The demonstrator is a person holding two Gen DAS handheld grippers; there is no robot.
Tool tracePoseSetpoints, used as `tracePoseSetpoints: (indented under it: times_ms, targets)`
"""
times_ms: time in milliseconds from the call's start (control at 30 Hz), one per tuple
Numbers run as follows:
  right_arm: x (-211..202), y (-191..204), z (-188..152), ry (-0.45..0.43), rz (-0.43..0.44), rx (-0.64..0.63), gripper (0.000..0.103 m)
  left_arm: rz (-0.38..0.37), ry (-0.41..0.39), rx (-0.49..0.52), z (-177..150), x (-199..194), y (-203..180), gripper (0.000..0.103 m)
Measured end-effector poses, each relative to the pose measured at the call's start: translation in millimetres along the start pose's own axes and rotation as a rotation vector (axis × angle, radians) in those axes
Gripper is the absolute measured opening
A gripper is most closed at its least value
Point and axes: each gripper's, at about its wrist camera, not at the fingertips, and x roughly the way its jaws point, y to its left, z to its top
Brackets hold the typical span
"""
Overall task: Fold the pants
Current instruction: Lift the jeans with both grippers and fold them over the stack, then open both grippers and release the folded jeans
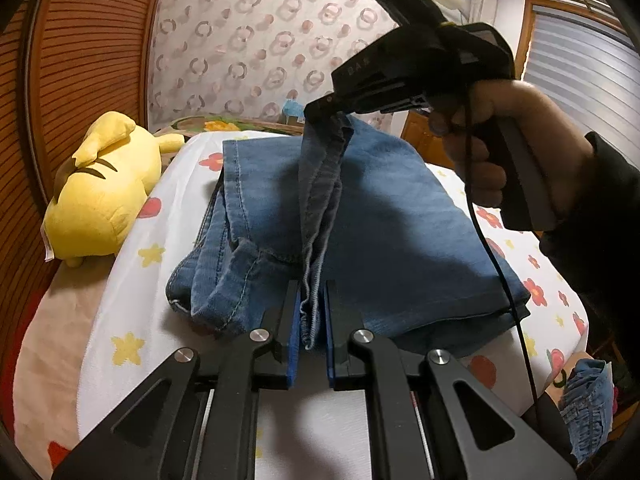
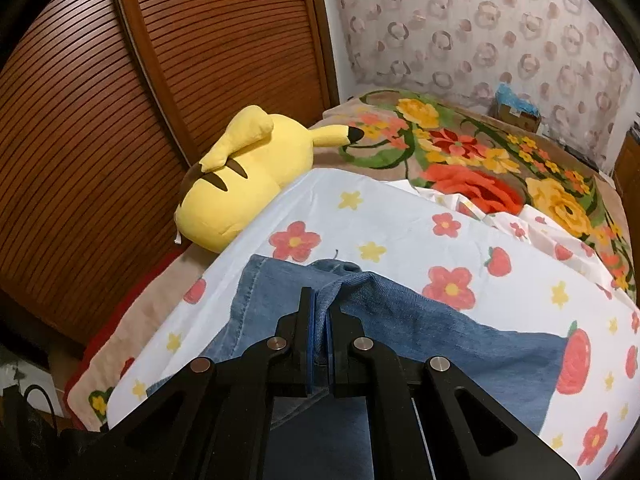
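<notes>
Blue jeans (image 1: 392,224) lie partly folded on a white flowered sheet (image 1: 132,280). My left gripper (image 1: 311,292) is shut on a raised edge of the denim near the front. That edge runs taut up to my right gripper (image 1: 320,110), which is held higher at the far side and is shut on its other end. In the right wrist view my right gripper (image 2: 322,300) pinches a bunched fold of the jeans (image 2: 440,332) above the sheet (image 2: 380,216).
A yellow plush toy (image 1: 104,196) lies at the sheet's left edge, against a slatted wooden door (image 2: 100,120). A floral blanket (image 2: 480,160) covers the bed beyond. More denim (image 1: 588,404) hangs at the lower right. A box (image 2: 516,110) stands by the wall.
</notes>
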Motion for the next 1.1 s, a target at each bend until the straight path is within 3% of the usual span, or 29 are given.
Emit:
tracePoseSetpoints:
  times_ms: [100, 200, 367, 533, 700, 933, 1000, 1100]
  targets:
    - [5.0, 0.9, 0.2, 0.019, 0.024, 0.011, 0.022, 0.000, 0.009, -0.002, -2.0, 2.6, 0.3, 0.010]
    - [1.1, 1.4, 0.7, 0.011, 0.017, 0.008, 0.029, 0.002, 0.013, -0.004, -1.1, 4.4, 0.5, 0.010]
    - [-21.7, -0.7, -0.6, -0.044, 0.025, -0.007, 0.030, 0.005, 0.019, -0.006, -0.1, 5.9, 1.7, 0.010]
    - [-53.0, -7.1, -6.4, -0.110, 0.052, -0.019, 0.037, 0.015, 0.012, -0.037, 0.1, 2.8, 8.2, 0.012]
    - [-75.5, -11.8, -23.2, -0.120, -0.036, -0.054, 0.038, 0.048, -0.003, -0.049, 0.6, -4.8, 18.0, 0.012]
    - [-123.5, -24.7, -74.2, -0.136, -0.133, -0.095, 0.038, 0.103, -0.009, -0.048, 4.9, -13.9, 27.5, 0.013]
    - [-138.7, -26.8, -89.9, -0.144, -0.152, -0.096, 0.038, 0.109, -0.012, -0.034, 7.4, -16.0, 24.5, 0.016]
    - [-162.1, -27.8, -117.8, -0.159, -0.172, -0.089, 0.038, 0.105, -0.025, -0.016, 11.0, -21.1, 20.0, 0.030]
